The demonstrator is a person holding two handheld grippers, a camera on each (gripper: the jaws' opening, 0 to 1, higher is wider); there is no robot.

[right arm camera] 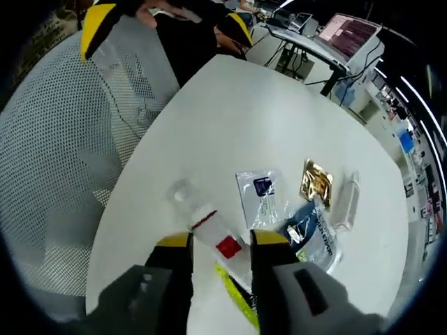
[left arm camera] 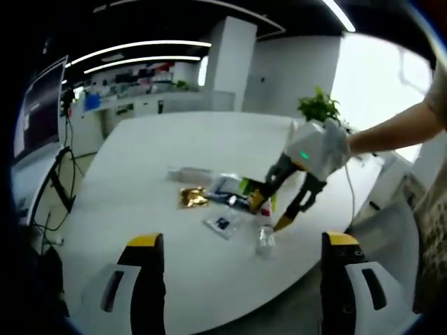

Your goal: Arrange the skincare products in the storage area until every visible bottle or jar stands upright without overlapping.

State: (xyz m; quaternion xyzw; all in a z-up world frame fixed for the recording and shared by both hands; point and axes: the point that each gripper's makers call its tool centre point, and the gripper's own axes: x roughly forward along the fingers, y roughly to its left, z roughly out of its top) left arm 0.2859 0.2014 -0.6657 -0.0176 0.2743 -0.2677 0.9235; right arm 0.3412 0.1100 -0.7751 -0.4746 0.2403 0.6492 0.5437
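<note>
Bottle (right arm camera: 209, 227) lying beside the sachets (right arm camera: 316, 183), our right gripper (right arm camera: 221, 244) half-closed around it, left gripper (left arm camera: 241, 241) open; we'd probably knock it rolling off the worktop (right arm camera: 230, 118).

The left gripper view looks from the near edge across the round white table (left arm camera: 174, 160) toward the office, holding well back. The right gripper view looks steeply down, close over the clear white-capped bottle (right arm camera: 209, 227). Both share the clutter of foil and plastic sachets (left arm camera: 209, 199).
</note>
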